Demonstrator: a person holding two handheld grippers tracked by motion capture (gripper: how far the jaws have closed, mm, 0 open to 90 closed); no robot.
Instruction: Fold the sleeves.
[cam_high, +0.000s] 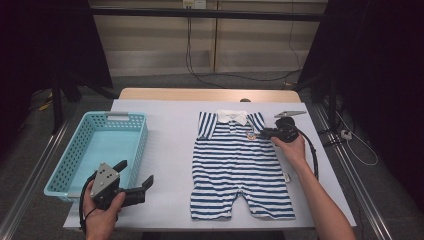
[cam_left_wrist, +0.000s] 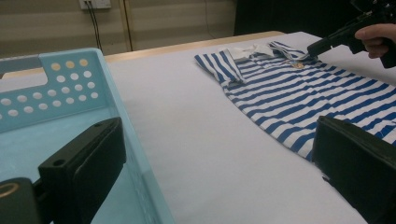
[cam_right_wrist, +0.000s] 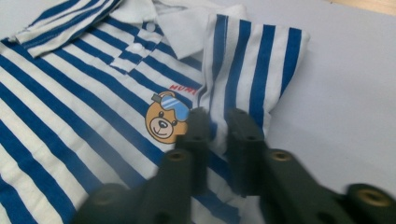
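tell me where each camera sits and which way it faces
High view: above the person's side, looking forward and down at the table, basket, striped romper; both forearms and grippers show.
Left gripper view: on the left gripper, jaws wide apart, facing across the basket toward the romper.
Right gripper view: on the right gripper, pinching the sleeve.
Shared: high and left gripper views both show the right gripper at the romper's chest.

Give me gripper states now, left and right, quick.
Left gripper: open, holding nothing, beside the blue basket.
Right gripper: closed, pinching the fabric of the striped romper at the sleeve seam beside the bear patch.
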